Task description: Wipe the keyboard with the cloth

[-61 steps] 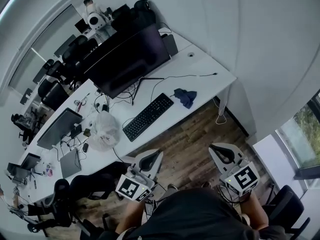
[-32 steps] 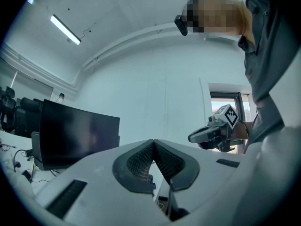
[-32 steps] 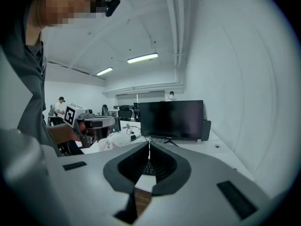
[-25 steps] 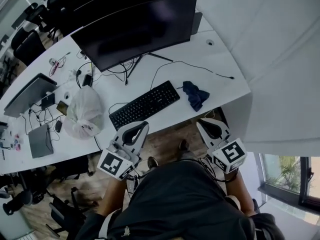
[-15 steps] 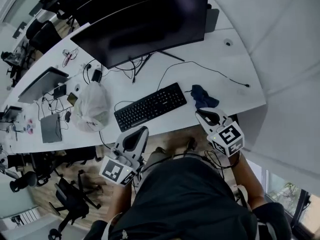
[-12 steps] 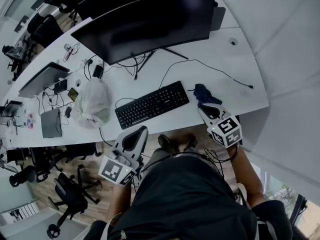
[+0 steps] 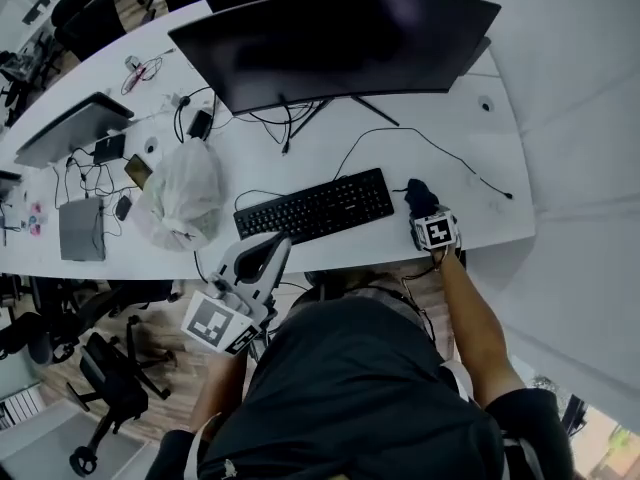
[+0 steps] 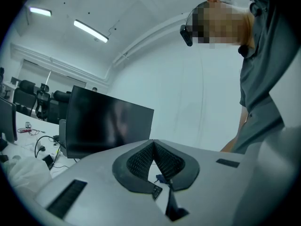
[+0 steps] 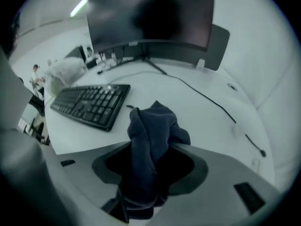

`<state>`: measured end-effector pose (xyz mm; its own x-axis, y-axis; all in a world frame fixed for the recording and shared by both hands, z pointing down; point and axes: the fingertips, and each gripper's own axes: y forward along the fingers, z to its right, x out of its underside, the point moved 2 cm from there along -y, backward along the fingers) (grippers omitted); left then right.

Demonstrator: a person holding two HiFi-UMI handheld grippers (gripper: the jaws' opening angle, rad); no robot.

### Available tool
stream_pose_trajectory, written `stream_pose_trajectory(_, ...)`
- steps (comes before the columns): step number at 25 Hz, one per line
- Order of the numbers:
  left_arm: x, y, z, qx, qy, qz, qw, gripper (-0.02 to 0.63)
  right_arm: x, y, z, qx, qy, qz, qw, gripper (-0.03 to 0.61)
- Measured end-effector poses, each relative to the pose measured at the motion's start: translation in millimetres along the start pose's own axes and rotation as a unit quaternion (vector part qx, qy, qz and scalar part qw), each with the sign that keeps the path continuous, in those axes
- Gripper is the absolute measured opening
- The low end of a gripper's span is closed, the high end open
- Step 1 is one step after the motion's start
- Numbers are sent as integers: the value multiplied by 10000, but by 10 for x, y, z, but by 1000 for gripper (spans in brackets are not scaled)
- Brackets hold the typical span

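White desk point(image 7: 470, 158) holds black keyboard point(image 7: 315, 206); crumpled dark blue cloth point(image 9: 153, 140) lies just right of it, between right gripper point(image 9: 153, 155) jaws, just opened wide. Left gripper point(image 8: 153, 143) jaws pressed together, empty, near desk front.

The left gripper point(image 8: 153, 144) shows fingers touching at the tips; monitor point(image 8: 108, 126) behind.
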<state>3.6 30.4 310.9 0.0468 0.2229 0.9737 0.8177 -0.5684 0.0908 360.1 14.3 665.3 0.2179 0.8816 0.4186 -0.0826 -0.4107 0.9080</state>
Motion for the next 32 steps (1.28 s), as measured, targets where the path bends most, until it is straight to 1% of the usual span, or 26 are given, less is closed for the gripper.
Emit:
stream_pose_trajectory(1, 10, -1, -63, 36, -7, -25, 10000, 5, -12, 54, 33, 16, 207, 14, 9998, 206)
stream_pose_trajectory(2, 22, -6, -113, 65, 8, -62, 10000, 5, -57, 55, 45, -17, 403, 39, 9992, 127)
stream_pose_trajectory(3, 36, -15, -155, 73, 23, -103, 9999, 5, -138, 12, 19, -100, 490, 105, 9987, 106)
stream_pose_trajectory(5, 64, -53, -223, 5, -6, -184, 9998, 5, -413, -173, -180, -447, 304, 519, 9972, 98)
stream_pose_trajectory(8, 120, -61, -338, -291, -159, -267, 9991, 5, -956, -368, -745, -1248, -434, 1268, 9831, 98)
stream_pose_trajectory(10, 147, -6, -352, -500, -299, -307, 9978, 5, -1100, -163, -1124, -1603, -953, 1227, 9748, 98)
stream_pose_trajectory(11, 142, 29, -322, -565, -344, -314, 9973, 5, -1071, 16, -1265, -1577, -1219, 1020, 9746, 99)
stream_pose_trajectory(13, 113, 101, -233, -656, -350, -330, 9967, 5, -974, 302, -1465, -1213, -1829, 646, 9735, 101)
stream_pose_trajectory(14, 101, 139, -198, -704, -330, -354, 9963, 5, -965, 332, -1548, -1054, -2234, 606, 9671, 100)
stream_pose_trajectory(15, 93, 180, -177, -752, -315, -390, 9959, 5, -964, 307, -1616, -1048, -2666, 622, 9561, 95)
stream_pose_trajectory(16, 89, 223, -169, -798, -311, -427, 9954, 5, -950, 271, -1640, -1191, -2983, 638, 9449, 97)
stream_pose_trajectory(17, 90, 264, -170, -839, -319, -459, 9949, 5, -926, 250, -1578, -1344, -3047, 632, 9408, 97)
stream_pose_trajectory(18, 93, 296, -171, -879, -329, -481, 9944, 5, -911, 249, -1409, -1363, -2849, 611, 9469, 97)
stream_pose_trajectory(19, 94, 319, -171, -919, -333, -495, 9940, 5, -918, 256, -1162, -1205, -2489, 590, 9592, 98)
stream_pose_trajectory(20, 94, 334, -171, -968, -331, -502, 9935, 5, -955, 262, -897, -926, -2088, 592, 9718, 100)
stream_pose_trajectory(21, 95, 345, -172, -1026, -334, -504, 9929, 5, -1015, 258, -685, -647, -1747, 636, 9804, 101)
stream_pose_trajectory(22, 103, 357, -172, -1086, -349, -505, 9922, 5, -1085, 247, -597, -500, -1554, 730, 9839, 101)
stream_pose_trajectory(23, 118, 372, -170, -1136, -372, -511, 9915, 5, -1138, 232, -675, -561, -1581, 847, 9822, 100)
stream_pose_trajectory(24, 135, 393, -164, -1168, -391, -525, 9910, 5, -1146, 222, -911, -819, -1847, 923, 9750, 101)
stream_pose_trajectory(25, 146, 420, -154, -1184, -400, -543, 9907, 5, -1090, 219, -1260, -1219, -2316, 909, 9609, 100)
stream_pose_trajectory(26, 147, 447, -140, -1191, -402, -560, 9905, 5, -976, 220, -1649, -1687, -2888, 809, 9389, 100)
stream_pose_trajectory(27, 137, 470, -122, -1198, -398, -571, 9904, 5, -849, 211, -1998, -2121, -3410, 680, 9133, 101)
stream_pose_trajectory(28, 117, 484, -104, -1211, -388, -573, 9902, 5, -768, 186, -2232, -2415, -3738, 588, 8936, 101)
stream_pose_trajectory(29, 92, 488, -91, -1237, -378, -570, 9900, 5, -752, 169, -2312, -2532, -3810, 553, 8875, 100)
stream_pose_trajectory(30, 68, 480, -88, -1282, -374, -565, 9894, 5, -789, 182, -2244, -2509, -3642, 550, 8952, 100)
stream_pose_trajectory(32, 65, 424, -120, -1407, -359, -558, 9878, 5, -930, 258, -1805, -2191, -2959, 574, 9280, 100)
